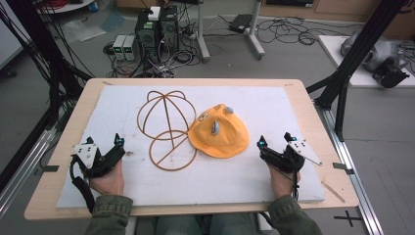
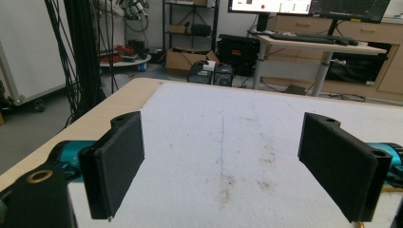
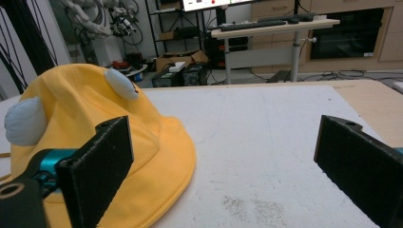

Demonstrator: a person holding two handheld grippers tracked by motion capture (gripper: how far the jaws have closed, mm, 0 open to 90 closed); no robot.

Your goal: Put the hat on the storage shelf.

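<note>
High view: a wooden tabletop (image 1: 68, 132) covered by a white foam sheet (image 1: 274, 117). Near the centre of the sheet lies a yellow bucket hat (image 1: 219, 138) with two small pale-blue ears, crown up and brim flat on the foam. Just to its left lies a thin brown wire hat frame (image 1: 165, 128), made of a domed cage and a crossed ring; the frame's right edge meets the hat's brim.

The left claw (image 1: 117, 143) rests on the near left part of the sheet, held in the person's left hand (image 1: 108, 180), well apart from the frame. Left gripper view: its two black jaws stand wide apart with only bare, lightly stained foam between them.

The right claw (image 1: 274, 142) rests on the near right part of the sheet, held in the right hand (image 1: 282, 182), near the hat's right side but not touching it. Right gripper view: the jaws stand wide apart and grip nothing; the yellow bucket hat (image 3: 114, 142) lies behind and beside the left-hand jaw, with bare foam in the gap.

Olive-green sleeves (image 1: 111, 211) enter from the lower edge.
</note>
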